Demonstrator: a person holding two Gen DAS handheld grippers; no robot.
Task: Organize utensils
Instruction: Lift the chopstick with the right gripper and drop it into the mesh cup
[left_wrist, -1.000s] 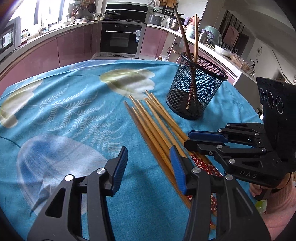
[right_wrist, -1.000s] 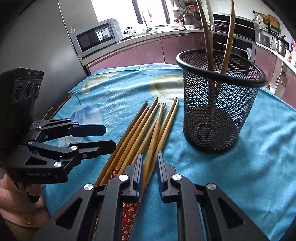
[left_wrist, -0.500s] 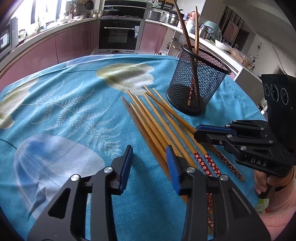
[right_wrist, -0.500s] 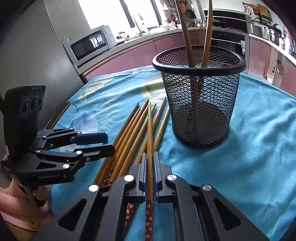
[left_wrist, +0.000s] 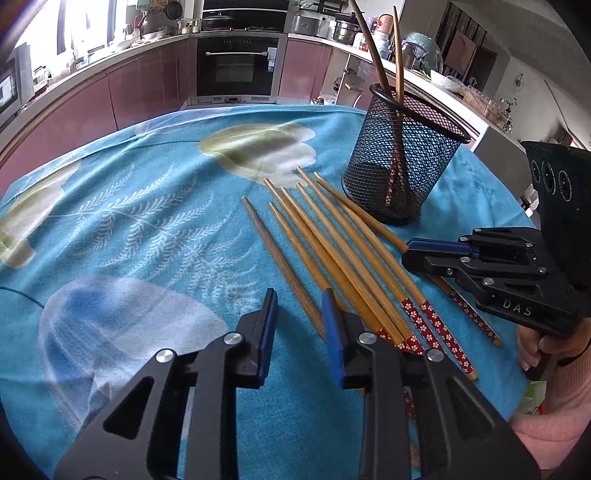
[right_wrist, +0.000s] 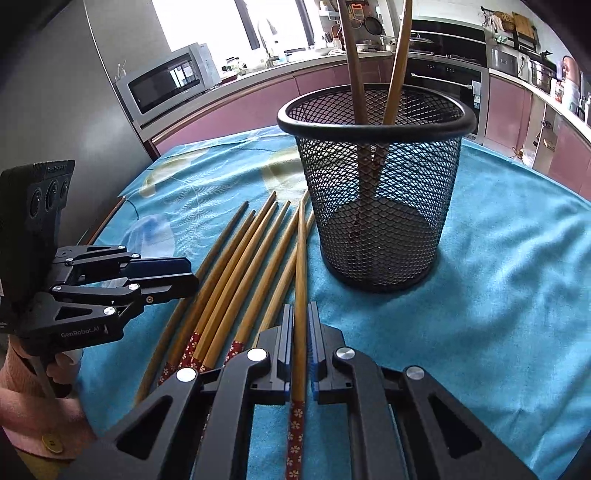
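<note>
The right hand-held gripper (right_wrist: 300, 354) is pinching one chopstick (right_wrist: 301, 266) lengthwise, tip aiming at the mesh cup (right_wrist: 376, 184) just ahead; the left hand-held gripper (left_wrist: 300, 325) is closing on nothing, the dark chopstick (left_wrist: 280, 262) lying ahead of its jaws.

We see a table covered by a turquoise cloth (left_wrist: 155, 177) printed with pale leaves and ferns. On it lies a fan of wooden chopsticks (left_wrist: 317, 236), several with red flowered ends, just beside an upright black mesh holder (right_wrist: 376, 206) that stands on the cloth.
</note>
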